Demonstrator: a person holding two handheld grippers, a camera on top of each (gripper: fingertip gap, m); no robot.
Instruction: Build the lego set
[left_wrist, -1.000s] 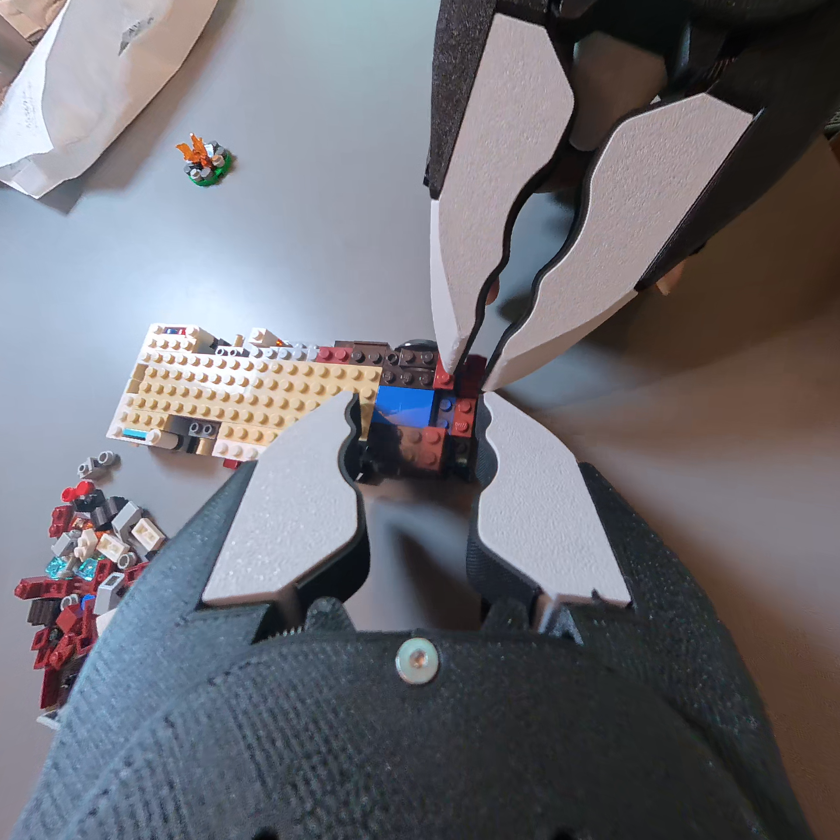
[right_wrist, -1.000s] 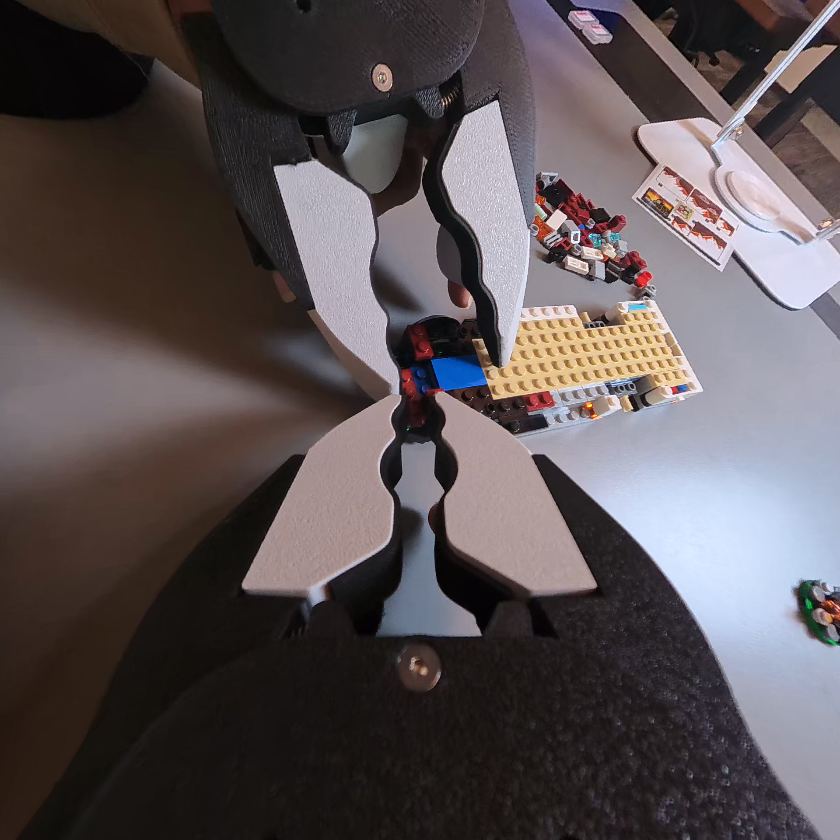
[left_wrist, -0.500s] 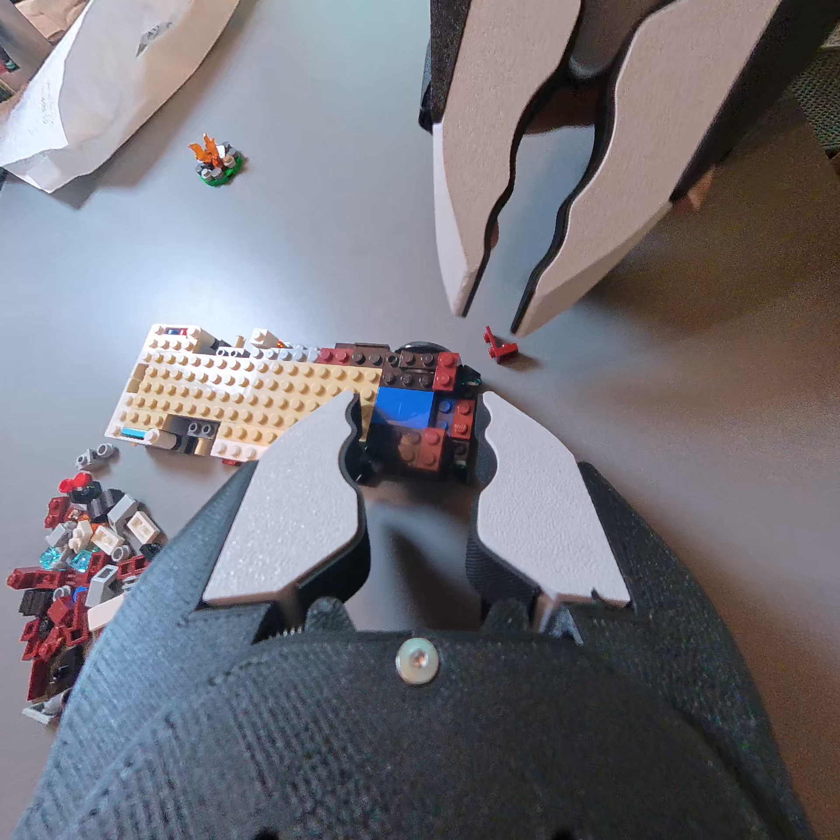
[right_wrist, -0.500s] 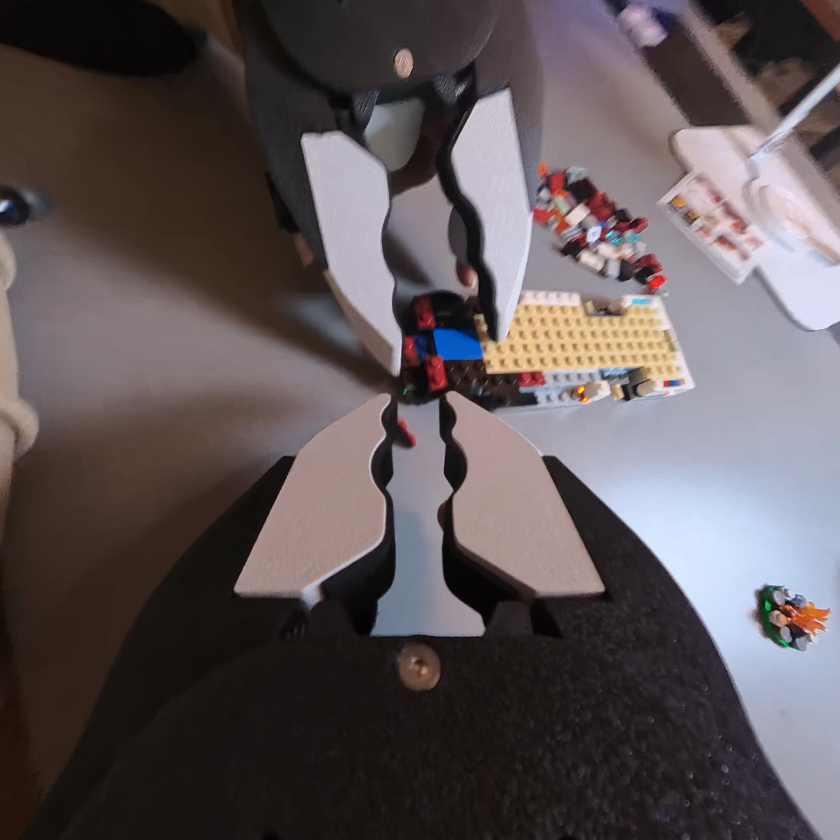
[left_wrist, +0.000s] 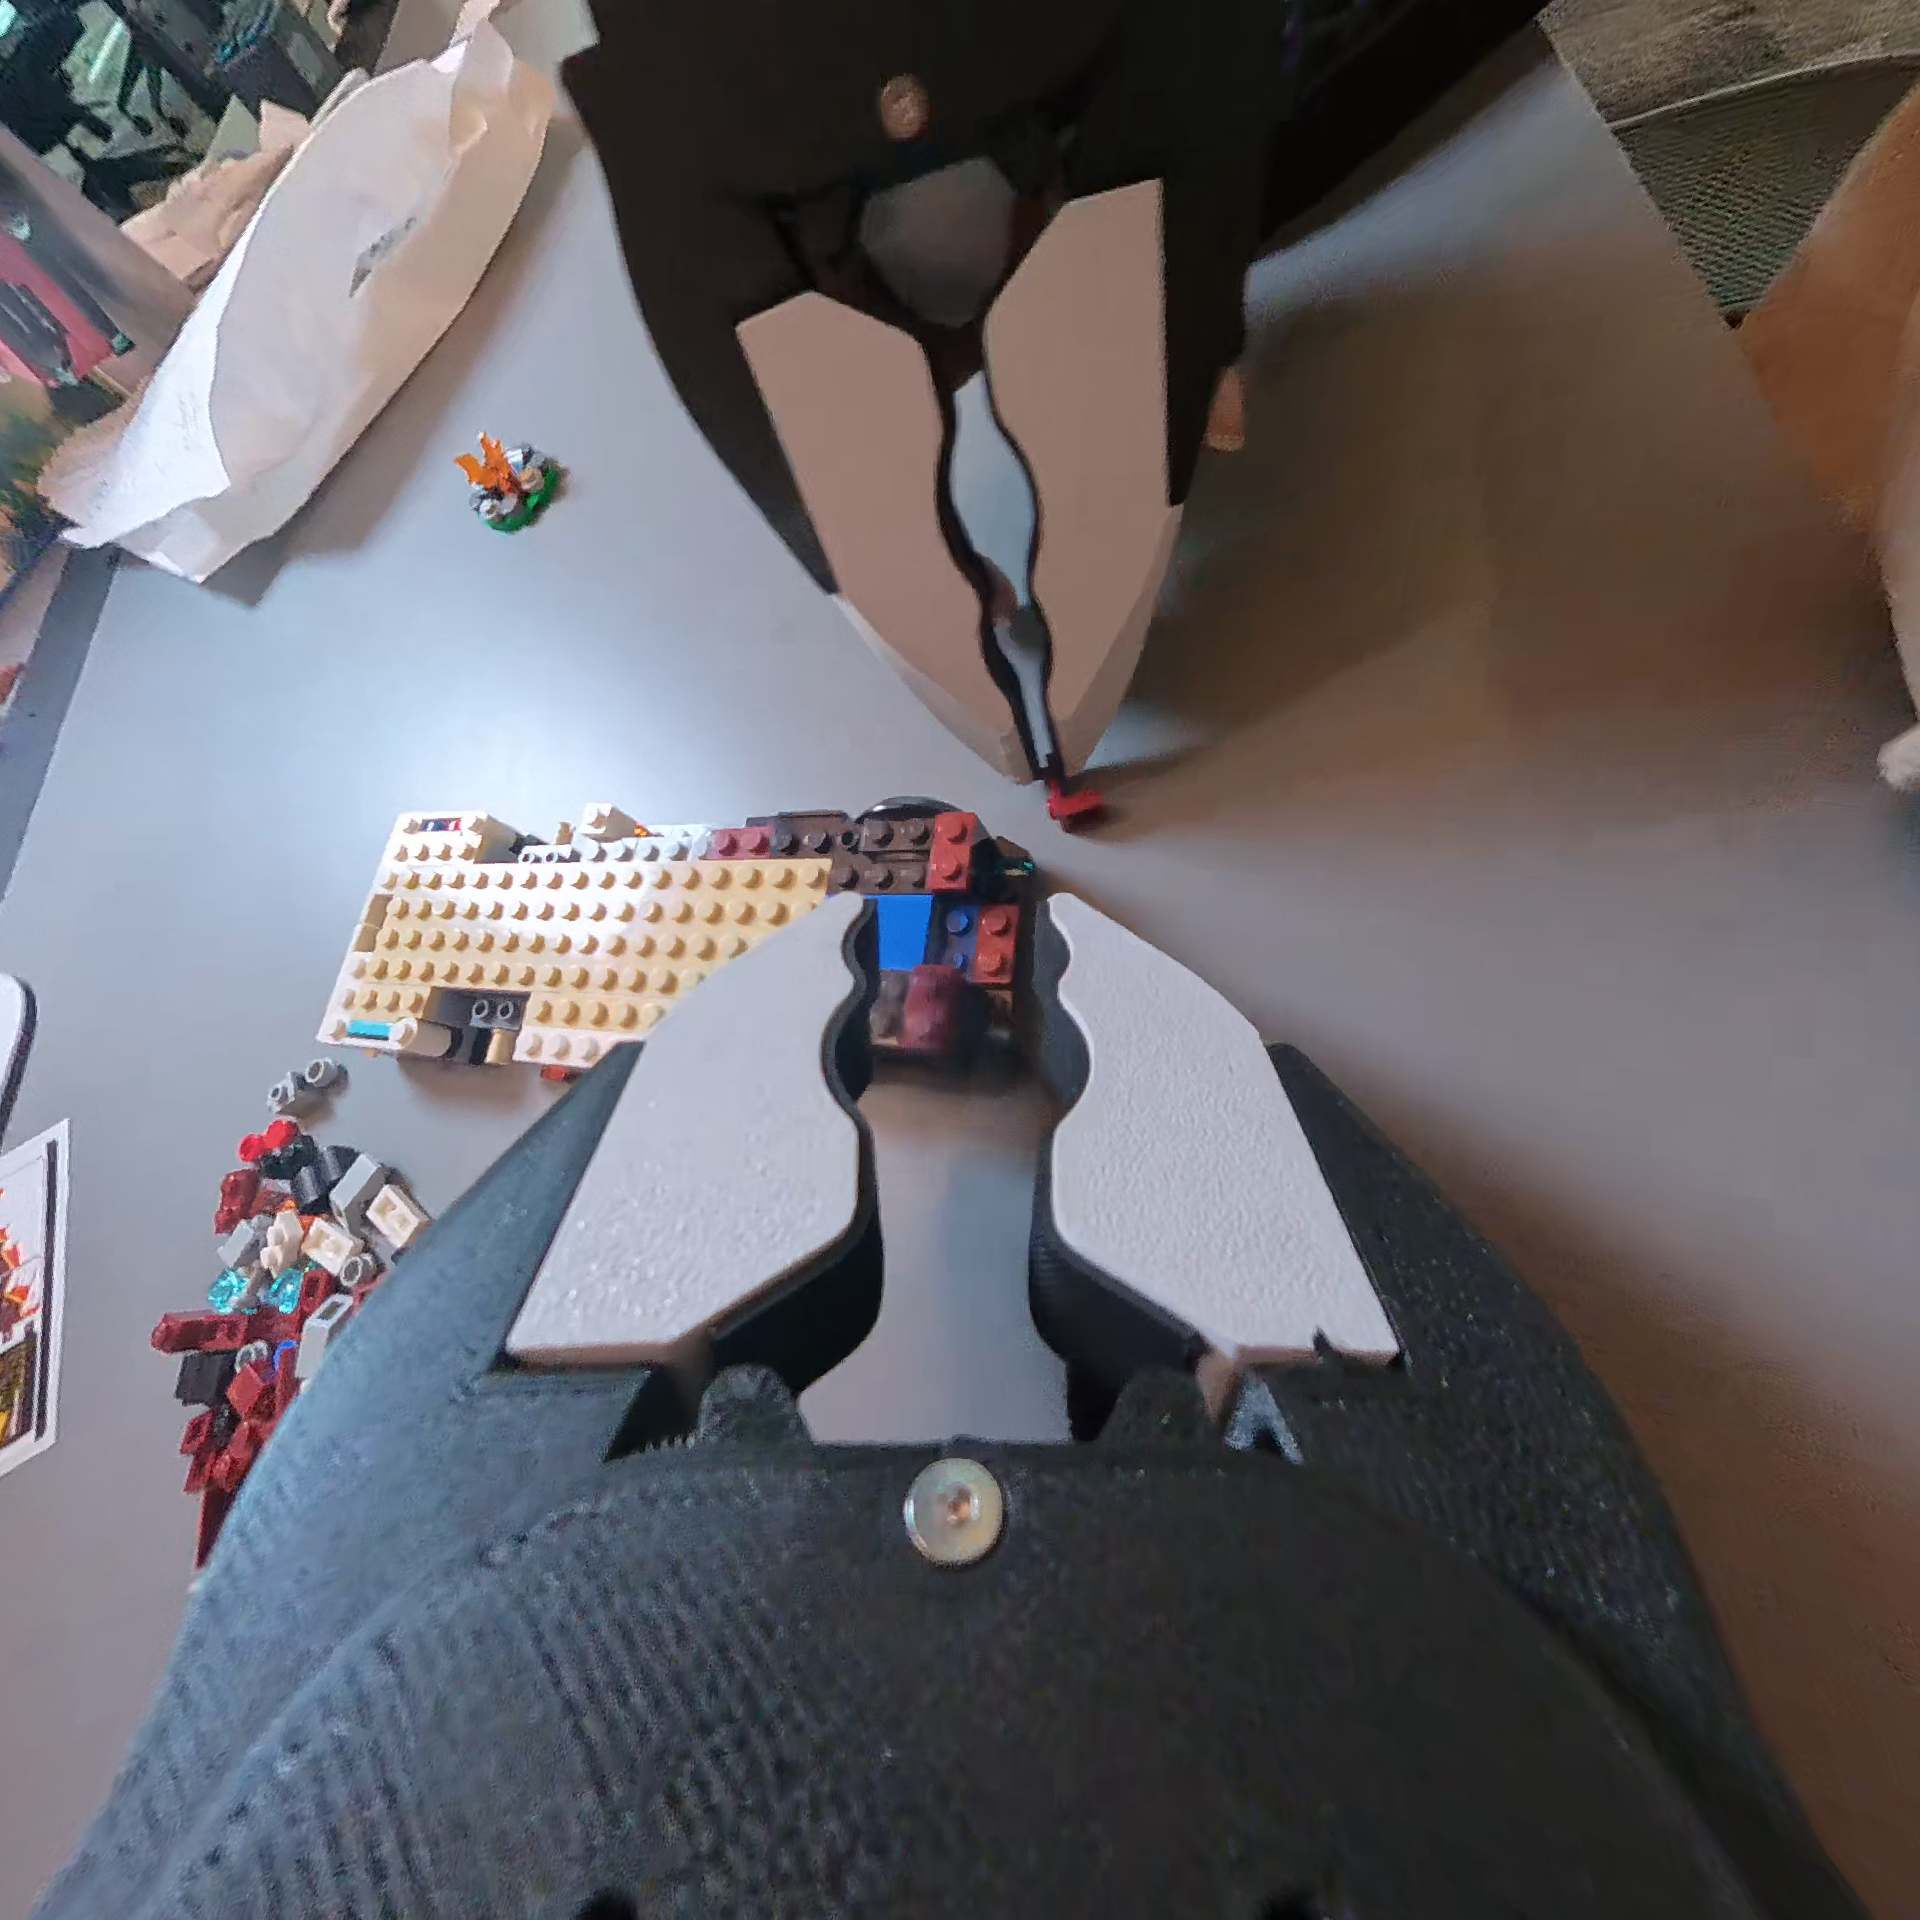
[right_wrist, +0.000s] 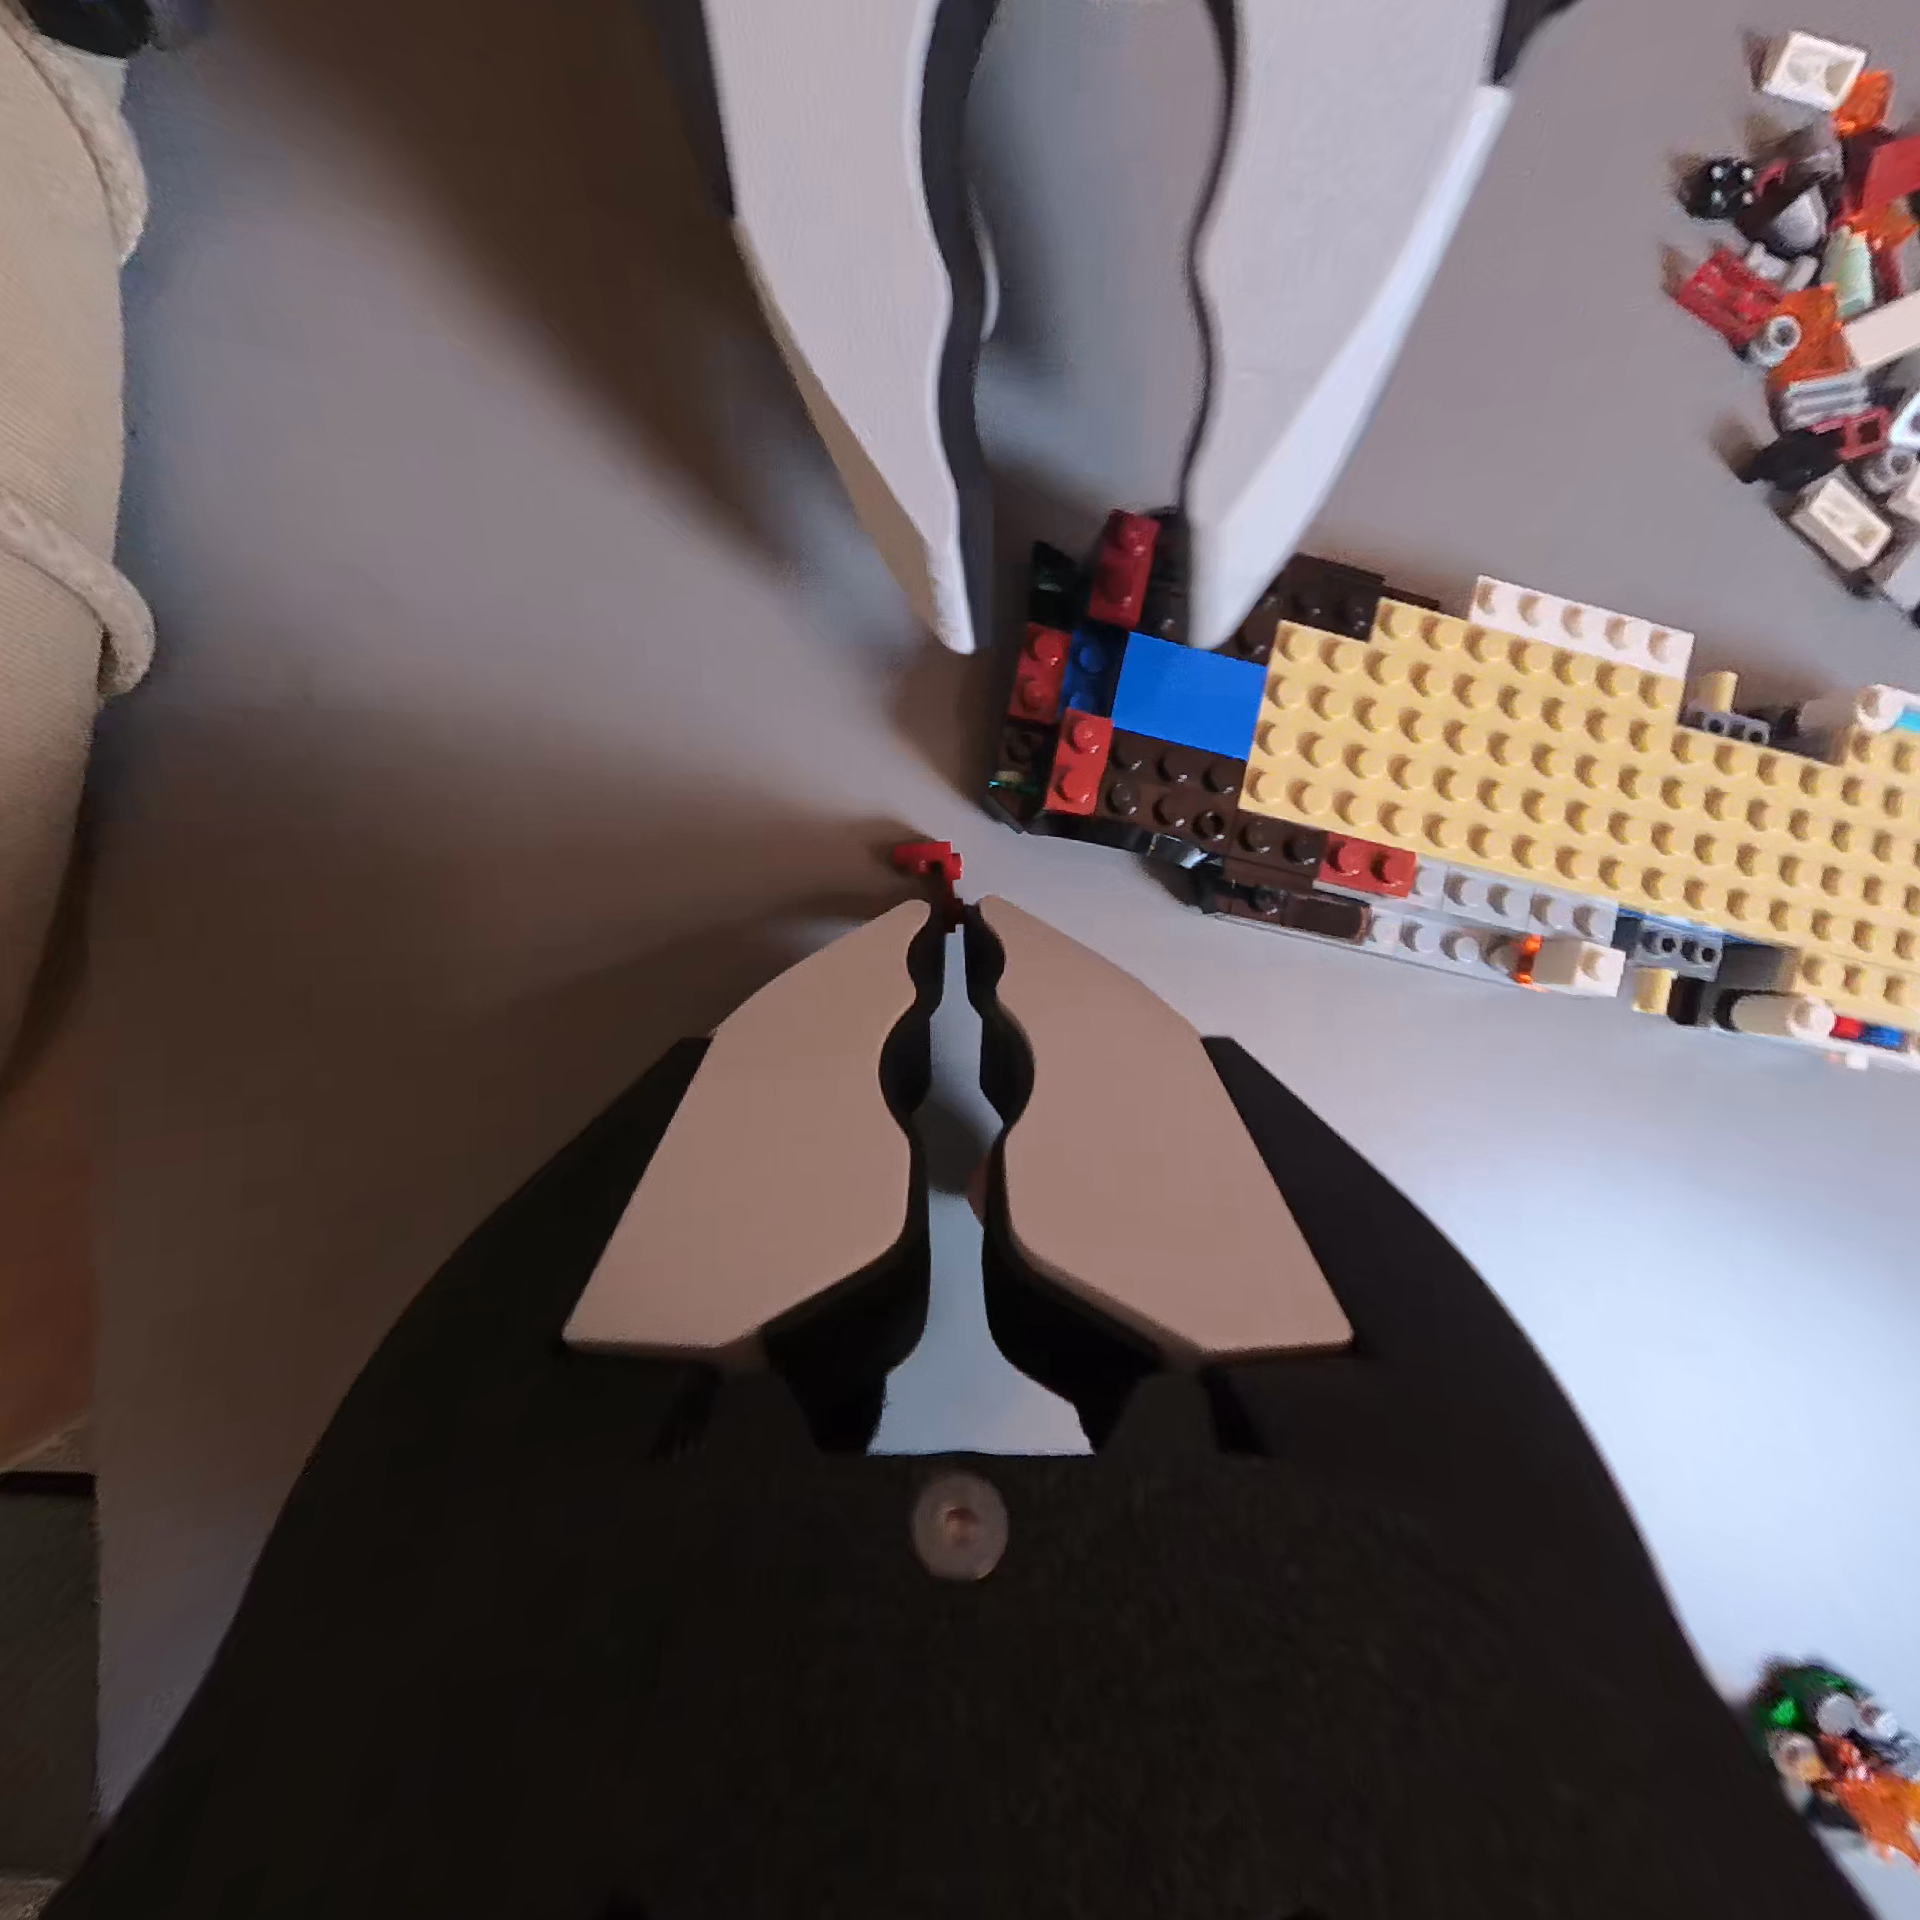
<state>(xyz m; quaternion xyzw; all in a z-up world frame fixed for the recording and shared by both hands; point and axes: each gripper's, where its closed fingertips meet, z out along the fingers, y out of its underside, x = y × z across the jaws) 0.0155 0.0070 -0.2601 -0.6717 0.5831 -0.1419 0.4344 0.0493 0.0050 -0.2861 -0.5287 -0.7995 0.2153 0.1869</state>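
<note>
**Red piece pinched at the table, brick model straddled**

Right gripper (right_wrist: 951, 914) closed to a sliver, fingertips nipping the thin end of a small red piece (right_wrist: 928, 860). Rest of the piece pokes out ahead of the tips, low over the grey table (right_wrist: 520, 623), just off the dark corner of the brick model (right_wrist: 1507, 758) and apart from it.

Left gripper (left_wrist: 951, 935) parted, one finger on each side of the model's dark-red and blue end. Seen from the right wrist view: one fingertip (right_wrist: 956, 613) just clear of the model's edge, the other over the dark studs. No firm squeeze visible, so taken as open around it, not gripping.

Model flat on the table, tan studded plate stretching away from both grippers. Loose pile of bricks (left_wrist: 281, 1288) near its far end; small green and orange build (left_wrist: 509, 486) well apart.

Writing: faint print on a white paper bag (left_wrist: 312, 312), too small to read. Coloured pictures on a printed sheet (left_wrist: 26, 1288) at the edge. No brand mark legible on bricks or grippers.
</note>
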